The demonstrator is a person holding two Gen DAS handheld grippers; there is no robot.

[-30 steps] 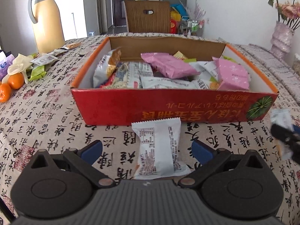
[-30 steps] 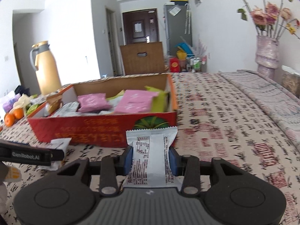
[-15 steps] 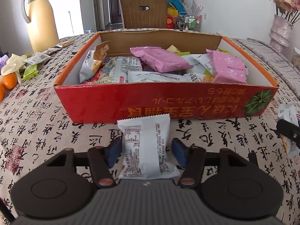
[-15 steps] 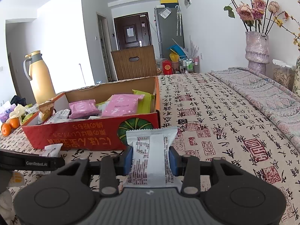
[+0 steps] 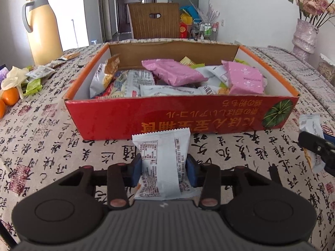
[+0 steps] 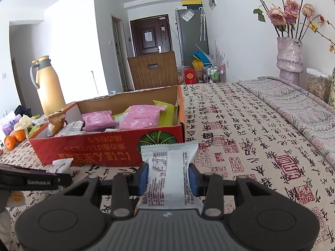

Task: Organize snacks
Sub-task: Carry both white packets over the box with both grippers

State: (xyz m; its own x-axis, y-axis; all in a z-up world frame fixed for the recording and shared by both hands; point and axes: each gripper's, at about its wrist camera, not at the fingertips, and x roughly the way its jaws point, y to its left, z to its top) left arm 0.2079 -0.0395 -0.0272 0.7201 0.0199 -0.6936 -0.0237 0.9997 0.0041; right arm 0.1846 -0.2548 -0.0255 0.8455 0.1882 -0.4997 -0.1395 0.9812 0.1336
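A red cardboard box (image 5: 180,117) filled with several pink, white and green snack packets stands on the patterned tablecloth. In front of it lies a white snack packet (image 5: 162,156). My left gripper (image 5: 164,168) is closing on it, and its blue pads touch the packet's two sides. My right gripper (image 6: 168,177) is shut on another white snack packet (image 6: 167,167), held near the box's (image 6: 94,148) right front corner. That gripper also shows at the right edge of the left wrist view (image 5: 316,146).
A yellow thermos jug (image 5: 43,27), oranges (image 5: 10,96) and loose packets (image 5: 39,73) lie at the table's left. A vase of flowers (image 6: 290,56) stands at the far right, and a wooden chair (image 5: 153,21) behind the box.
The left gripper's jaws have come in from wide apart until the pads meet the white packet. The right gripper has kept its hold on its packet.
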